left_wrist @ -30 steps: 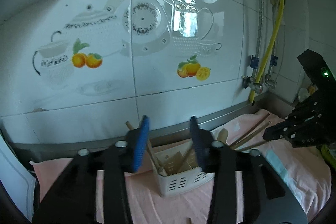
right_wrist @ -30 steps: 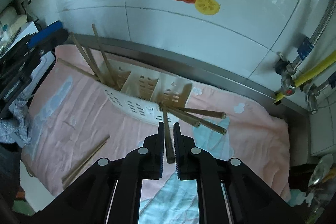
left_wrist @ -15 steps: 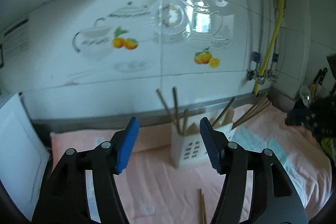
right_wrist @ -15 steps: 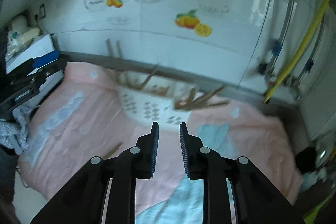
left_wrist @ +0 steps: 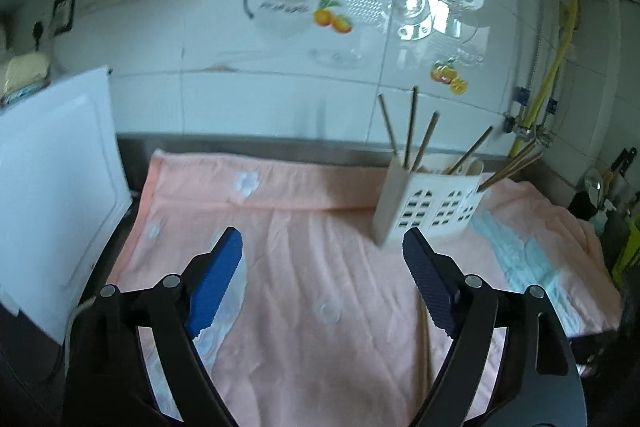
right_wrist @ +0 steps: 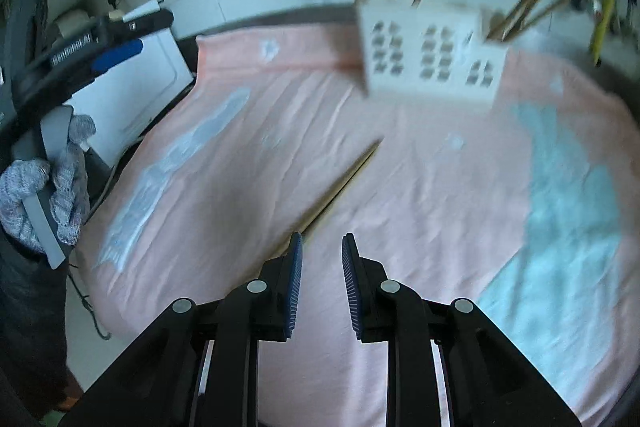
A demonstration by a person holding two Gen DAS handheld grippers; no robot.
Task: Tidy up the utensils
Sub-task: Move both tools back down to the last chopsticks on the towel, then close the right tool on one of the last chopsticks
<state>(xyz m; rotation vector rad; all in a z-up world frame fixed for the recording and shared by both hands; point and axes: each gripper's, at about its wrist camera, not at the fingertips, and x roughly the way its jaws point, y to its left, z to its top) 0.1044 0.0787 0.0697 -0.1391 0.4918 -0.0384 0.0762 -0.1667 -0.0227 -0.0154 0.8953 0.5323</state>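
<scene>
Both hand-held grippers are hovering released and empty over the pink towel-covered bench [left_wrist: 304,227], the left hand-held gripper [left_wrist: 322,287] spread wide, the right hand-held gripper [right_wrist: 320,267] gaping narrowly. The white perforated plastic utensil holder [right_wrist: 432,59] is standing near the tiled wall, wooden chopsticks [left_wrist: 408,131] leaning inside. A loose wooden chopstick [right_wrist: 344,183] is lying on the towel just ahead of the right fingers.

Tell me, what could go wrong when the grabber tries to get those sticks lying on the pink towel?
The chopsticks lie flat on the soft, wrinkled towel, so the right gripper, open but narrowly, might pinch cloth along with them or slide off.

The white holder already has sticks leaning far out on one side. Bumping them while adding more might knock some out or tip it.
</scene>
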